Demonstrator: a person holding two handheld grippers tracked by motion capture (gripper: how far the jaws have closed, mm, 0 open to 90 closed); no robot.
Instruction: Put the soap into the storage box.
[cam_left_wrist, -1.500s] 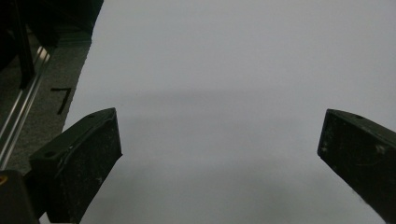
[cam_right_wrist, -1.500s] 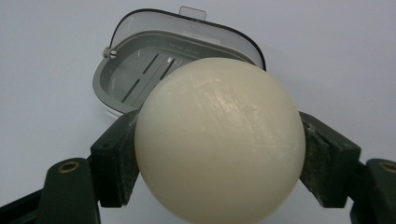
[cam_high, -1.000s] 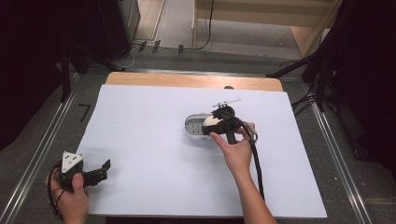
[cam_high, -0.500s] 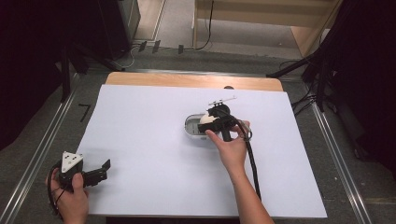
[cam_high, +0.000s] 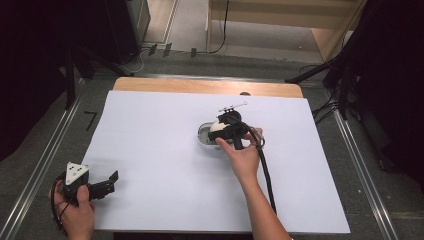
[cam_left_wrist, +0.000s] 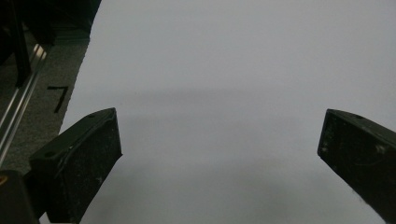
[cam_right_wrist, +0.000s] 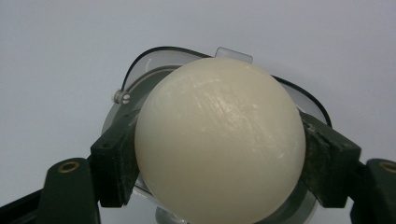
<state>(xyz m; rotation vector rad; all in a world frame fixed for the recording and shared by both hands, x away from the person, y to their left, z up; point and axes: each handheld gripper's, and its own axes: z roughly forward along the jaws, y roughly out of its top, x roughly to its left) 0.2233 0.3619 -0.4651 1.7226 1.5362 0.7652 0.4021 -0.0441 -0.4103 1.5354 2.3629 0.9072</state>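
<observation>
**Ana:** High view first, and biggest thing first: what did it show?

**Ben:** A table (cam_high: 150, 130) covered by a white sheet took up most of it, with a strip of bare wood along the far edge. Grey floor and metal rails ran down both sides.

**Ana:** And the person?

**Ben:** Two forearms came in from the bottom. The right hand (cam_high: 243, 157) reached to about the middle of the sheet, and the left hand (cam_high: 75, 212) sat at the near left corner, well apart from it.

**Ana:** What were the tongs doing?

**Ben:** The right gripper (cam_high: 227, 131) was clamped on a cream-white ball (cam_right_wrist: 219, 140). In the right gripper view one black jaw pressed each side of the ball. The left gripper (cam_high: 102, 184) held nothing; in the left gripper view its jaws stood wide apart over bare sheet.

**Ana:** Where exactly was the ball?

**Ben:** Over a clear round dish (cam_right_wrist: 140, 74) with a small tab on its rim, which sat on the sheet. Whether the ball rested on the dish or hung just above it, I couldn't tell.

**Ana:** Anything smaller?

**Ben:** A thin white piece (cam_high: 234, 105) lay just beyond the dish. It was too small to make out.
</observation>
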